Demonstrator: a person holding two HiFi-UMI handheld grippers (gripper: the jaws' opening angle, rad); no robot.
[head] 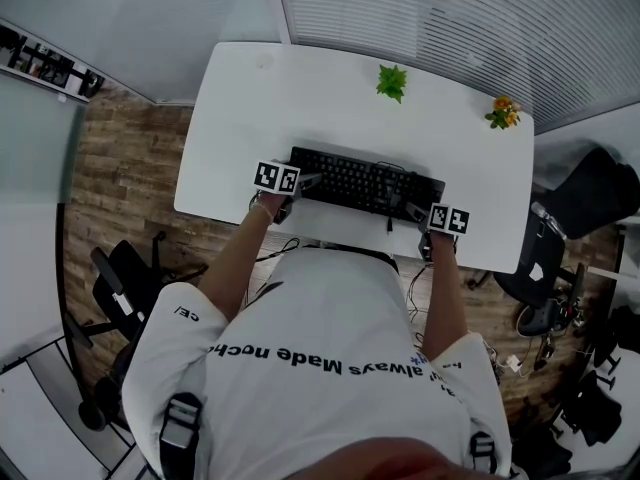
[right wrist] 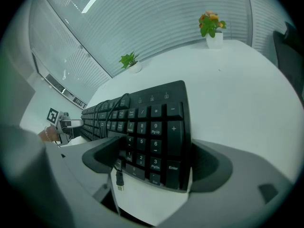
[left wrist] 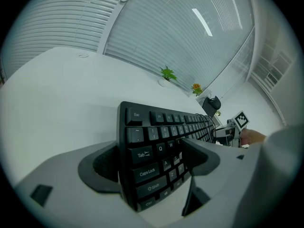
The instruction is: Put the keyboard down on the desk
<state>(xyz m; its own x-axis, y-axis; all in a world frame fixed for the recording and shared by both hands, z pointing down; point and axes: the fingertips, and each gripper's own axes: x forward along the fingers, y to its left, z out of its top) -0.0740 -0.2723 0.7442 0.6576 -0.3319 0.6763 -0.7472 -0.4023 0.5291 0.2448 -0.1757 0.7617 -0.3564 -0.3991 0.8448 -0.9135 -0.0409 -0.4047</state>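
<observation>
A black keyboard (head: 360,181) stretches across the front part of the white desk (head: 300,98), level with its near edge. My left gripper (head: 300,186) is shut on the keyboard's left end; in the left gripper view the Tab and Caps Lock keys (left wrist: 145,163) sit between the jaws of the left gripper (left wrist: 152,170). My right gripper (head: 415,210) is shut on the number-pad end (right wrist: 156,132), as the right gripper view shows of the right gripper (right wrist: 152,163). The keyboard's cable lies over the keys, and its USB plug (right wrist: 118,178) dangles. Whether the keyboard touches the desk, I cannot tell.
Two small potted plants stand at the desk's far side, a green one (head: 392,81) and an orange-flowered one (head: 503,113). Black office chairs stand on the floor at the left (head: 120,288) and the right (head: 590,198). Window blinds run behind the desk.
</observation>
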